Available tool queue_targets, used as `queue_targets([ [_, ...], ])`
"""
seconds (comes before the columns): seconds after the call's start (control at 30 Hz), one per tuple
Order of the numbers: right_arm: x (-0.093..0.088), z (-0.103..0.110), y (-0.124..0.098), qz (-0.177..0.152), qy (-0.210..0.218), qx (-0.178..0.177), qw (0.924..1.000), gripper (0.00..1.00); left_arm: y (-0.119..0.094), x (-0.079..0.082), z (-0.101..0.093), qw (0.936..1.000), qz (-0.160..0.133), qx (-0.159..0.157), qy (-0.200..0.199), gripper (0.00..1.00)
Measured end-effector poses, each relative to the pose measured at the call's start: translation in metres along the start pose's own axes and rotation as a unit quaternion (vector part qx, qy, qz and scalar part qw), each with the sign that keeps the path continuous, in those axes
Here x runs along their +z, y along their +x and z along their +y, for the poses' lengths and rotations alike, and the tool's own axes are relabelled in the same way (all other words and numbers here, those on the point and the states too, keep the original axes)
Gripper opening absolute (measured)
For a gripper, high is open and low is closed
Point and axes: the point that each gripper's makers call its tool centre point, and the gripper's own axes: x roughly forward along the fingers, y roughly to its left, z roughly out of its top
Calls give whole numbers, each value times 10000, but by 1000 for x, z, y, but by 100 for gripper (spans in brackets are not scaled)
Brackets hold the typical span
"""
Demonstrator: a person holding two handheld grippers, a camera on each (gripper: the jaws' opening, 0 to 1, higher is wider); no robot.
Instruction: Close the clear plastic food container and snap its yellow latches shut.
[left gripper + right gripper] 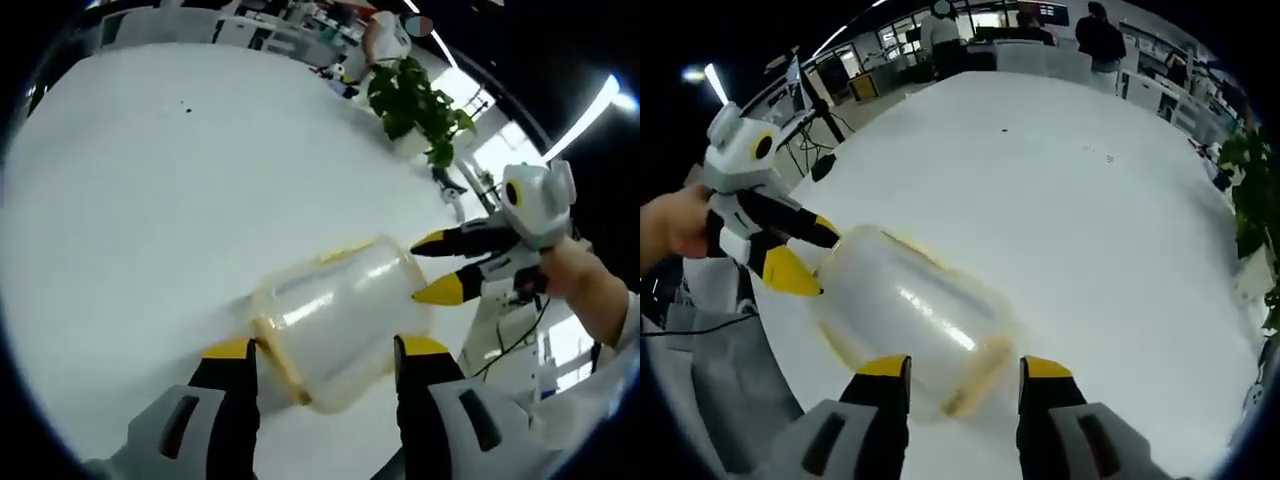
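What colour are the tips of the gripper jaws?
Yellow, on black jaws; clearest on the left gripper in the left gripper view.

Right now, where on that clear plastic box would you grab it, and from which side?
Probably across its short ends, one gripper from each. The container lies on the white table between the left gripper and right gripper. Its yellow-edged rim gives the jaws a firmer edge than the smooth, rounded clear walls.
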Motion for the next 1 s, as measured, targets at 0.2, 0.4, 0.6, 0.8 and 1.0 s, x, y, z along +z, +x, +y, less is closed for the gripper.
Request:
queue_targets([
  [0.2,2,4,2,-34,180,-103,9998,40,5,-8,4,9974,281,416,512,49],
  [0.4,2,5,3,-65,177,-170,9997,39,7,-8,5,9957,298,688,541,45],
  [0.6,3,6,3,-39,296,-224,9993,39,10,-9,4,9956,340,769,424,44],
  [0.8,1,8,3,84,333,-225,9992,37,12,-6,-3,9976,181,639,180,45],
  [1.0,-3,11,3,118,344,-275,9990,36,13,-7,-1,9975,279,619,170,45],
])
